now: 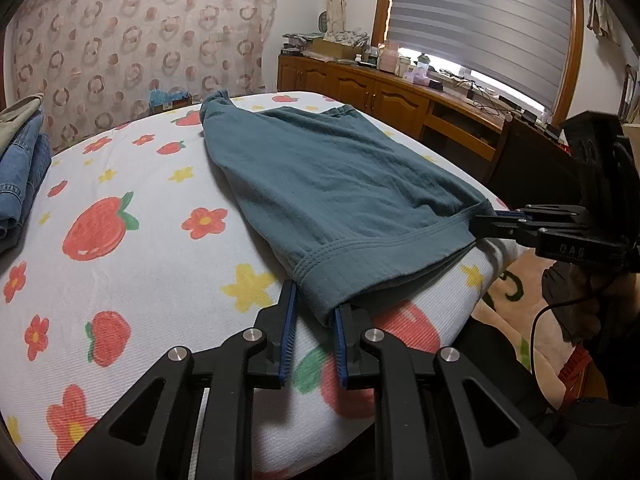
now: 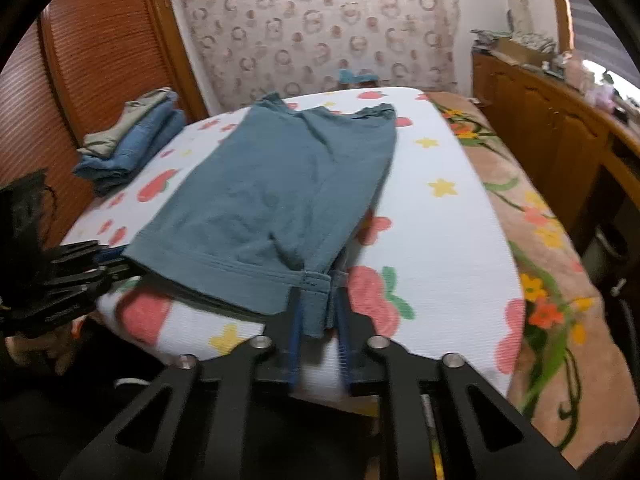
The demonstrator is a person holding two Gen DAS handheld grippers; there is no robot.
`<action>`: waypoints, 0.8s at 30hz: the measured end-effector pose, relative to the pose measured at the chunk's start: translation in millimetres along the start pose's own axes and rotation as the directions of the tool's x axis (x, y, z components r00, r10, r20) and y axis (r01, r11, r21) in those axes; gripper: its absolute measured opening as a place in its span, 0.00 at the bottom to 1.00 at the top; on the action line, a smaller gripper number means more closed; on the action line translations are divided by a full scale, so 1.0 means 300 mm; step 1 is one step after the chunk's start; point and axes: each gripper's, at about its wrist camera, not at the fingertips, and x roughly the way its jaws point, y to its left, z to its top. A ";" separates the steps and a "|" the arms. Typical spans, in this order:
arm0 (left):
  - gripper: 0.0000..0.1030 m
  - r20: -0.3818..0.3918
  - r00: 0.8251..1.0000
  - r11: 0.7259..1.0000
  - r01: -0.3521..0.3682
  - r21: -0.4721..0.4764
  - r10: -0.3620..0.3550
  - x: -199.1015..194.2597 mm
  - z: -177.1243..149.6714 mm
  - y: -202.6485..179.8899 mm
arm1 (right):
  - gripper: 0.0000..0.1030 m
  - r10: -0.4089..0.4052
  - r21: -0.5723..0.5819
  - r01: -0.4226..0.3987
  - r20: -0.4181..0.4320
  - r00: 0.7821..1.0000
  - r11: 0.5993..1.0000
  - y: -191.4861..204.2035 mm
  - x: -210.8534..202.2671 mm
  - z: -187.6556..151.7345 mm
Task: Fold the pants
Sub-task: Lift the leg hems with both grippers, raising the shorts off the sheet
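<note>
My jaws on both sides stand part open, each pair straddling a corner of the pants without pinching it. My left gripper (image 1: pixel 316 312) has the near left corner of the waistband hanging between its blue pads, with gaps on either side of the cloth. My right gripper (image 2: pixel 318 320) frames the other waistband corner the same way, the fabric loose between the fingers; this view is blurred, so I cannot tell whether a pad touches the cloth. The teal pants (image 1: pixel 320 184) lie flat on the bed sheet (image 1: pixel 120 280), printed with strawberries and flowers, waistband at the near edge of the mattress and legs stretched away toward the patterned curtain (image 1: pixel 140 32). A pile of folded jeans (image 2: pixel 132 144) sits at the far left of the bed, well apart from the pants. A wooden cabinet (image 1: pixel 380 92) runs along the wall under the window blind (image 1: pixel 480 16).
</note>
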 end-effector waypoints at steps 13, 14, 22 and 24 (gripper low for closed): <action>0.08 0.153 0.988 1.000 0.022 0.002 -0.022 -0.217 0.183 -0.004 | 0.09 0.070 -0.031 -0.066 0.151 0.986 0.997 0.028 -0.144 0.126; 0.07 0.171 0.985 1.000 0.010 0.010 -0.011 -0.240 0.205 -0.005 | 0.09 0.071 -0.045 -0.064 0.170 0.983 0.997 0.038 -0.167 0.147; 0.07 0.300 0.954 0.998 -0.036 0.053 0.018 -0.454 0.356 -0.003 | 0.09 0.098 -0.162 -0.049 0.310 0.946 0.986 0.136 -0.355 0.314; 0.07 0.325 0.945 0.997 -0.050 0.055 0.029 -0.505 0.387 0.001 | 0.09 0.110 -0.186 -0.048 0.336 0.935 0.981 0.162 -0.395 0.341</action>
